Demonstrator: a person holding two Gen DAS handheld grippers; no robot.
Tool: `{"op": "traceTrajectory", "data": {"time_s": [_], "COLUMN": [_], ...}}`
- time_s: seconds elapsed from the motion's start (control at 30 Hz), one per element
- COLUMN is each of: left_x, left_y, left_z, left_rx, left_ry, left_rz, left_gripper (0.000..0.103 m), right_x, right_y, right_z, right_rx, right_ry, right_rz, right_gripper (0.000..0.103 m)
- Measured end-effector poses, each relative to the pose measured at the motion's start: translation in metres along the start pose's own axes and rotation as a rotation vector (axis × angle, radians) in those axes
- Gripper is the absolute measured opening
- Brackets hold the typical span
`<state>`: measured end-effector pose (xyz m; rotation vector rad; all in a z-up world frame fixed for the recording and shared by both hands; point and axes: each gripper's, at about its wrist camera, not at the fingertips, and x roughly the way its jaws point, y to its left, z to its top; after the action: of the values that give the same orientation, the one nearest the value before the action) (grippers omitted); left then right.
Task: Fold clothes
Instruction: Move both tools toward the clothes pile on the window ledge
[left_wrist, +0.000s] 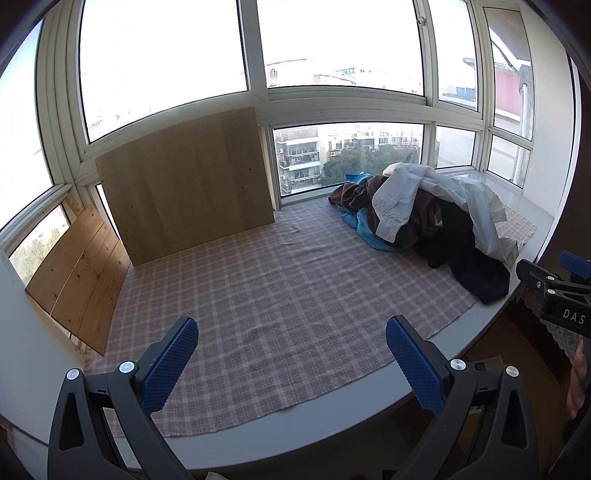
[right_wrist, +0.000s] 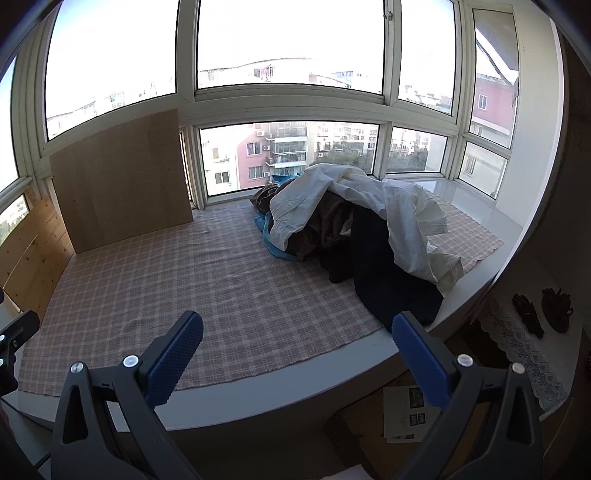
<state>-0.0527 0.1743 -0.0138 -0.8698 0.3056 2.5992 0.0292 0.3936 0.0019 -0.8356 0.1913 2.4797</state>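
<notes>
We held the left gripper (left_wrist: 291, 363) and right gripper (right_wrist: 297, 360) nearest, both spread and empty, above the cloth (left_wrist: 280, 295). Farther, at two o'clock, the clothes (right_wrist: 354, 229) lay heaped, untouched. We judged nothing folded; all remained.

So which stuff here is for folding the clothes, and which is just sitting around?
For the folding:
- clothes pile
- checked cloth, the folding spot
- left claw and right claw, both open

Just sitting around:
- big wooden board leaning on the window
- smaller plank panel
- papers down below
</notes>
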Motion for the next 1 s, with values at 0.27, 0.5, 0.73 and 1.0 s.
{"op": "traceTrajectory", "data": {"time_s": [0.27,0.5,0.73,1.0], "left_x": [0.013,0.026,0.053,0.095], "left_y": [-0.020,-0.024,-0.020,-0.003], "left_z": [0.012,0.029,0.049,0.084], "left_rx": [0.004,0.018,0.043,0.070], "left_ry": [-0.007,-0.001,-0.012,-0.044], "left_rz": [0.023,0.032,0.000,-0.057], "left_gripper": [0.103,0.103,0.103,0.103], "right_x": [0.019,0.037,0.062,0.096], "right_y": [-0.023,-0.034,-0.036,-0.033], "right_z": [0.008,0.018,0.035,0.067], "right_rx": [0.001,0.014,0.032,0.092], "right_ry": [-0.002,0.003,-0.012,-0.052], "right_rz": [0.014,0.007,-0.033,-0.055], "right_gripper": [0.103,0.103,0.103,0.103]}}
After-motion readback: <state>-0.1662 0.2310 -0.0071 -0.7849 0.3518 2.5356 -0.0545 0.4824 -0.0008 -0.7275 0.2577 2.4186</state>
